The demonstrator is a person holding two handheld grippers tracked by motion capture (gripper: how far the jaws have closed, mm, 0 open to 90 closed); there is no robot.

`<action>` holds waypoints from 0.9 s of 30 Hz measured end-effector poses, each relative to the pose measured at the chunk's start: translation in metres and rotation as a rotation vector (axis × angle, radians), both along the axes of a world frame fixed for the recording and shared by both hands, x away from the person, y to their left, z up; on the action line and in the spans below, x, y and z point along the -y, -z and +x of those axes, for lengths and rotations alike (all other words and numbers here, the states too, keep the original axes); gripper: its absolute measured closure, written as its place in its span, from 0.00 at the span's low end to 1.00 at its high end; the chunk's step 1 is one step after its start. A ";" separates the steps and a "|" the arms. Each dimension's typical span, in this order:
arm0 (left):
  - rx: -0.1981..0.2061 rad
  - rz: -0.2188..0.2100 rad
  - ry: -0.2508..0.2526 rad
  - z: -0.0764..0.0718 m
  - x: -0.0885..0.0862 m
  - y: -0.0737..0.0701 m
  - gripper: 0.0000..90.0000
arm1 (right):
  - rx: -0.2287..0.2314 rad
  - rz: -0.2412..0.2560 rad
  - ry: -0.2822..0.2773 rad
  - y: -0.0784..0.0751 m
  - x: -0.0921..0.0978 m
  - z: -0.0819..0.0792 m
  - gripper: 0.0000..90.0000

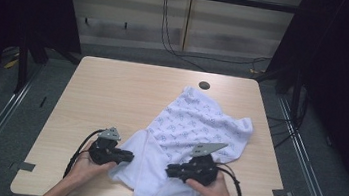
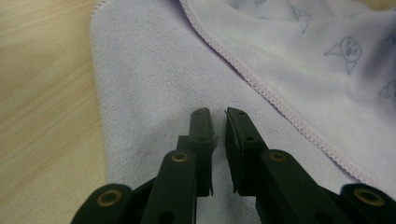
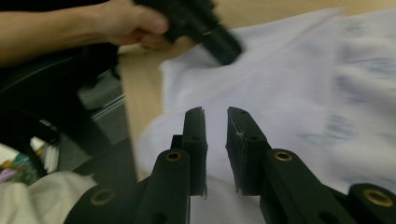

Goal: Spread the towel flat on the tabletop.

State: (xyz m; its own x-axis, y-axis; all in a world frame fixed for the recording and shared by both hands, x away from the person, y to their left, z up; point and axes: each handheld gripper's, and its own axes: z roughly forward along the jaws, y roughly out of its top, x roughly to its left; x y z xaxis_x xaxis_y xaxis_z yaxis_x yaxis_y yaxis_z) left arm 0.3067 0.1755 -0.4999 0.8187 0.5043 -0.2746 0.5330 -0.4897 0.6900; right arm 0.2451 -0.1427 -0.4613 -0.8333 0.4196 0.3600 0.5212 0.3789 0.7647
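A white towel (image 1: 195,120) with a pale blue print lies rumpled on the right half of the wooden table (image 1: 123,91); its plain underside is folded up at the near end. My left gripper (image 1: 130,157) rests at the towel's near left edge. In the left gripper view its jaws (image 2: 218,112) stand almost together over the plain cloth (image 2: 154,70), with nothing between them. My right gripper (image 1: 169,170) points left over the towel's near part. Its jaws (image 3: 216,111) are a thin gap apart above the cloth (image 3: 289,79), holding nothing. The right gripper view shows the left gripper (image 3: 205,28) blurred.
A round cable hole (image 1: 204,85) sits near the table's far edge, just beyond the towel. Grey tape tabs (image 1: 26,166) mark the near corners. Cables (image 1: 178,48) run along the floor behind the table. Bare wood spreads across the left half.
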 end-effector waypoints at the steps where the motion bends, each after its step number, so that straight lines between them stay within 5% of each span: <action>1: 0.012 0.005 -0.008 -0.001 0.000 -0.001 0.90 | -0.009 -0.010 -0.037 0.003 -0.011 -0.003 0.85; 4: 0.008 0.005 -0.012 -0.002 -0.001 0.000 0.91 | -0.052 -0.056 -0.146 0.018 -0.049 -0.007 0.80; 10: 0.004 0.000 -0.017 -0.003 -0.002 0.001 0.90 | -0.030 -0.133 -0.176 0.032 -0.068 -0.005 0.69; 14: -0.001 -0.003 -0.027 -0.002 -0.002 0.002 0.88 | 0.004 -0.134 -0.191 0.039 -0.073 -0.011 0.63; 17: -0.016 -0.011 -0.034 -0.001 -0.003 0.002 0.88 | 0.053 -0.144 -0.200 0.040 -0.074 -0.017 0.62; 18: -0.019 -0.013 -0.037 -0.001 -0.003 0.002 0.88 | 0.128 -0.194 -0.201 0.038 -0.079 -0.025 0.63; 19: -0.021 -0.014 -0.038 -0.001 -0.003 0.002 0.88 | 0.128 -0.194 -0.201 0.038 -0.079 -0.025 0.63; 22: -0.014 -0.011 -0.037 -0.002 -0.002 0.002 0.88 | 0.231 -0.263 -0.169 0.037 -0.083 -0.032 0.84; 23: -0.011 -0.010 -0.037 -0.002 -0.002 0.002 0.88 | 0.187 -0.257 -0.140 0.036 -0.081 -0.027 0.92; 25: -0.008 -0.006 -0.033 -0.002 -0.003 0.002 0.88 | 0.142 -0.238 -0.141 0.036 -0.078 -0.022 0.93; 27: -0.001 0.000 -0.028 -0.003 -0.003 0.001 0.88 | 0.055 -0.164 -0.130 0.036 -0.070 -0.015 0.94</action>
